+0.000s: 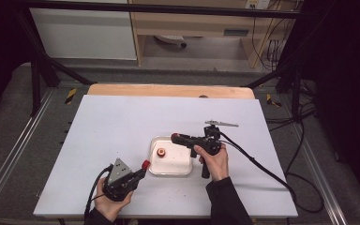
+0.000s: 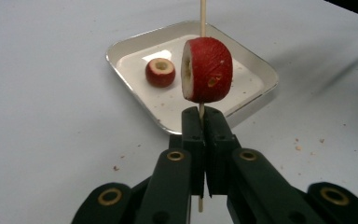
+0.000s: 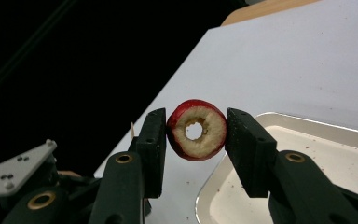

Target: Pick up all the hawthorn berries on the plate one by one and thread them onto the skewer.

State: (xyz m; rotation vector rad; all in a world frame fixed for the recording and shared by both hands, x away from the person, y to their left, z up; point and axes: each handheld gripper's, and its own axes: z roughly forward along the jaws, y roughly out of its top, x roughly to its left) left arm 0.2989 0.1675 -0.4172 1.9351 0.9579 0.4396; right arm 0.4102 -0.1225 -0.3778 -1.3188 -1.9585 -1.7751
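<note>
One cored red slice (image 3: 196, 136) clamped in right hand-held gripper (image 3: 196, 140) — above tray (image 3: 326, 135) edge.

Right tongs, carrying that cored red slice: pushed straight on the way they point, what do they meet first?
Probably the left tongs with the skewer, seen just beyond the red slice the right tongs hold; depth is uncertain.

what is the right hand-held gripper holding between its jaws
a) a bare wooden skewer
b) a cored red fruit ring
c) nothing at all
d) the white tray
b: in the right gripper view the right hand-held gripper has its two jaws pressed on either side of a red-skinned fruit ring with a hole through its pale middle, held above the edge of the white tray.
</note>
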